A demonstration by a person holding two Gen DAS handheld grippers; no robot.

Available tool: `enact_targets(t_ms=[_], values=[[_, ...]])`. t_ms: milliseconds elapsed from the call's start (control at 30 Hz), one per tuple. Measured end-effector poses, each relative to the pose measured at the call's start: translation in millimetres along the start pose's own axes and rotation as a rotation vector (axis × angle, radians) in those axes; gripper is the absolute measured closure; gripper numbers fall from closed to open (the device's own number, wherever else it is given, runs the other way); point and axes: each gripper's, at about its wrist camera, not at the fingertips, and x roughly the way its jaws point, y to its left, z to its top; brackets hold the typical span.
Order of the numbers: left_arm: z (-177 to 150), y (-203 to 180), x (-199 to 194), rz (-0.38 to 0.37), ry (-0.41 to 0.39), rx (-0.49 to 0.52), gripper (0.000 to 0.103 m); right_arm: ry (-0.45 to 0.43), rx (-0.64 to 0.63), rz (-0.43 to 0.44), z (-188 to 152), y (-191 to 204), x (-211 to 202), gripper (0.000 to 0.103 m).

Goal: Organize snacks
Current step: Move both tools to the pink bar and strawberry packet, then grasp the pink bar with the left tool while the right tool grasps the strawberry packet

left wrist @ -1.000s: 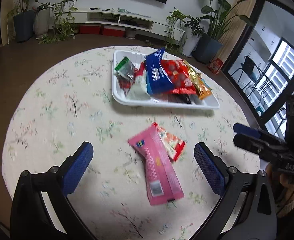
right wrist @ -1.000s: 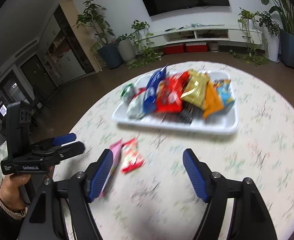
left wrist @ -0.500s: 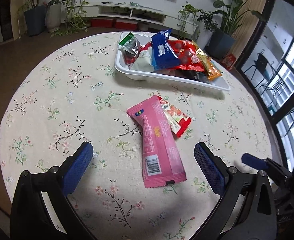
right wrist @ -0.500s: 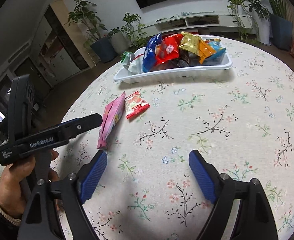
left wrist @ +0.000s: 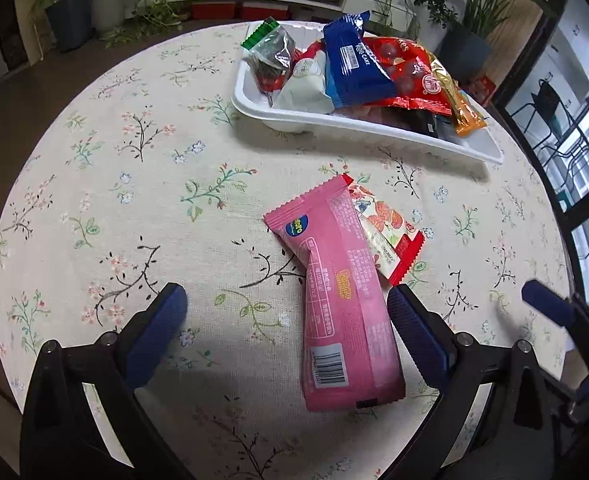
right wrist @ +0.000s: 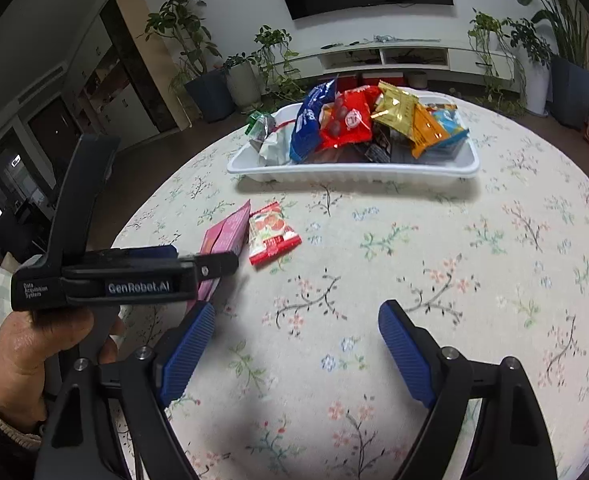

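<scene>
A long pink snack packet [left wrist: 342, 292] lies on the floral tablecloth, overlapping a small red-and-white packet [left wrist: 390, 236]. My left gripper [left wrist: 284, 304] is open and hangs low over the pink packet. The packet lies between the fingers, close to the right pad, and neither pad presses on it. In the right wrist view the left gripper [right wrist: 214, 264] covers the near end of the pink packet [right wrist: 226, 236], beside the red packet [right wrist: 272, 236]. My right gripper [right wrist: 296, 316] is open over bare cloth, with nothing between its fingers. The white tray [left wrist: 334, 124] behind holds several snack bags.
The round table [right wrist: 494, 260] drops off to the floor on every side. A hand [right wrist: 26, 344] holds the left gripper at the table's left edge. Potted plants and a low TV cabinet stand beyond the tray [right wrist: 354, 172]. The right gripper's tip [left wrist: 542, 304] shows at the right.
My left gripper has sunk and tipped down toward the pink packet, which now lies between its fingers. The right gripper has moved lower over the table and its jaws stand a little wider.
</scene>
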Motion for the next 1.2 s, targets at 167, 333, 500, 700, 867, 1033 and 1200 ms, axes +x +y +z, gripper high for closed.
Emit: enact_targets(t_ms=[167,333,500,700,867,1033,1200], values=[[5.3,5.8,-0.1,-0.006,-0.006,0.006,0.018,0.038,-0.098,-0.021,25.1,4.7,20.9,0.022],[10.2,11.7,-3.9,0.013,0.006,0.037,0.034,0.060,-0.138,-0.012,41.6,6.3,37.1,0.022],[8.7,21.8,-9.5,0.005,0.004,0.037,0.056,0.095,-0.209,-0.006,48.6,17.8,56.5,0.022],[8.3,27.3,-11.7,0.023,0.020,0.079,0.067,0.141,-0.246,0.007,55.2,30.0,82.8,0.023],[10.0,30.7,-11.9,0.028,0.042,0.098,0.067,0.206,-0.270,0.012,57.3,36.8,99.1,0.031],[10.9,37.2,-14.0,0.006,0.049,0.097,0.067,0.246,-0.300,-0.018,58.9,41.9,105.7,0.032],[9.2,35.1,-14.4,0.006,0.050,0.135,0.068,0.287,-0.333,-0.085,62.7,47.6,112.2,0.041]])
